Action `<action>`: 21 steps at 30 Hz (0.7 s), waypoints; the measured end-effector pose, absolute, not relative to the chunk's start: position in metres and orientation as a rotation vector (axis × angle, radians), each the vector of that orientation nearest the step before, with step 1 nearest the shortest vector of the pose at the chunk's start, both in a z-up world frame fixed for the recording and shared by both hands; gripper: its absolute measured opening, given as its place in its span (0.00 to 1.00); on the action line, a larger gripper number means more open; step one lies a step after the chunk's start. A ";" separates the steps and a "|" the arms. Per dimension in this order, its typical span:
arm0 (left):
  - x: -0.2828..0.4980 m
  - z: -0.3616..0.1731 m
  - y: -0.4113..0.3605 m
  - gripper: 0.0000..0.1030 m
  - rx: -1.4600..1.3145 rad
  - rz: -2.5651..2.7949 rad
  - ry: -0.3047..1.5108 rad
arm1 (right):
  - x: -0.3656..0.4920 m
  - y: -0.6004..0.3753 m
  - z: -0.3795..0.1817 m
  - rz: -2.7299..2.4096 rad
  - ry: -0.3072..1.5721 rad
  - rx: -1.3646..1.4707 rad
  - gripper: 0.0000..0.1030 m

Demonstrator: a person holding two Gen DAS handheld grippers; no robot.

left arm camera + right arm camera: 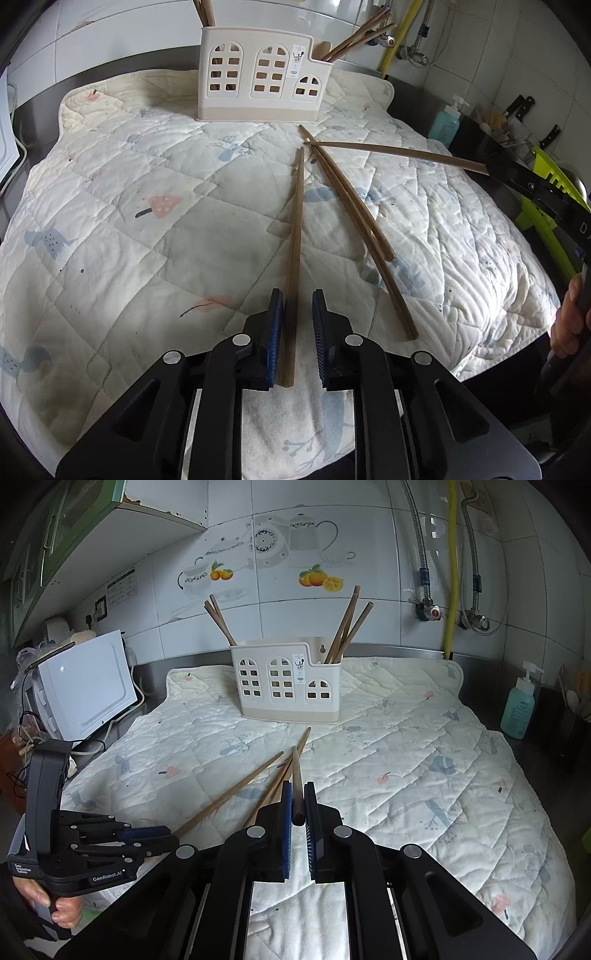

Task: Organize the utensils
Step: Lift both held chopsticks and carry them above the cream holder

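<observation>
A cream utensil holder [264,79] with arched cut-outs stands at the far side of a quilted mat [147,192] and holds several wooden chopsticks; it also shows in the right wrist view [286,681]. My left gripper [297,306] is open, its jaws straddling the near end of one chopstick [295,236] lying on the mat. Two more chopsticks [354,206] lie crossed to its right. My right gripper [297,797] is shut on a chopstick [296,775], held above the mat; in the left wrist view that chopstick [395,153] reaches in from the right.
A white appliance [85,686] with cables sits at the mat's left. A teal soap bottle [519,707], a knife rack [524,110] and a green board [546,206] are at the right. Pipes and valves run down the tiled wall [450,572].
</observation>
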State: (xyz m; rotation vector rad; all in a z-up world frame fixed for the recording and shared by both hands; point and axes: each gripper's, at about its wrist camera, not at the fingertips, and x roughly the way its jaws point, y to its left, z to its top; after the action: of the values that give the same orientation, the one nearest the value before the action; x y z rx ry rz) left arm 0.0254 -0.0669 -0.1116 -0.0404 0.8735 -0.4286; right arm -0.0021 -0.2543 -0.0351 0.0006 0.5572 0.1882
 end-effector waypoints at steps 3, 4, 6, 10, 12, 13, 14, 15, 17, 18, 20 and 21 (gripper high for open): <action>0.025 -0.112 -0.070 0.16 -0.011 -0.421 0.861 | -0.001 -0.254 -0.035 0.189 0.557 0.000 0.06; 0.025 -0.112 -0.071 0.15 -0.003 -0.418 0.856 | -0.002 -0.254 -0.035 0.189 0.555 0.001 0.06; 0.026 -0.111 -0.073 0.09 0.018 -0.401 0.850 | -0.001 -0.254 -0.032 0.192 0.549 0.002 0.06; 0.028 -0.102 -0.071 0.05 0.011 -0.408 0.830 | 0.000 -0.252 -0.022 0.196 0.528 -0.008 0.06; 0.027 -0.093 -0.069 0.05 0.009 -0.406 0.798 | 0.002 -0.252 -0.014 0.196 0.510 -0.012 0.06; 0.027 -0.087 -0.068 0.05 0.006 -0.405 0.782 | 0.002 -0.253 -0.010 0.196 0.500 -0.011 0.06; 0.027 -0.082 -0.067 0.05 0.005 -0.402 0.765 | 0.003 -0.253 -0.006 0.196 0.489 -0.011 0.06; 0.028 -0.076 -0.065 0.05 0.005 -0.397 0.748 | 0.004 -0.254 -0.002 0.197 0.479 -0.009 0.06; 0.029 -0.067 -0.062 0.05 -0.005 -0.391 0.720 | 0.007 -0.256 0.006 0.200 0.462 -0.001 0.06; 0.031 -0.062 -0.061 0.05 -0.014 -0.389 0.707 | 0.009 -0.256 0.010 0.202 0.453 0.001 0.06; 0.035 -0.053 -0.058 0.05 -0.030 -0.390 0.684 | 0.013 -0.256 0.019 0.206 0.437 -0.003 0.06; 0.037 -0.049 -0.057 0.05 -0.033 -0.387 0.672 | 0.015 -0.256 0.023 0.208 0.428 -0.006 0.06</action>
State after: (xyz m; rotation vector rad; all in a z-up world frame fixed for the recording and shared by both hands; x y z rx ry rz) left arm 0.0370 -0.0566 -0.0491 -0.0333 0.6722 -0.3874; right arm 0.0153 -0.2561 0.0230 -0.0059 0.4282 0.2079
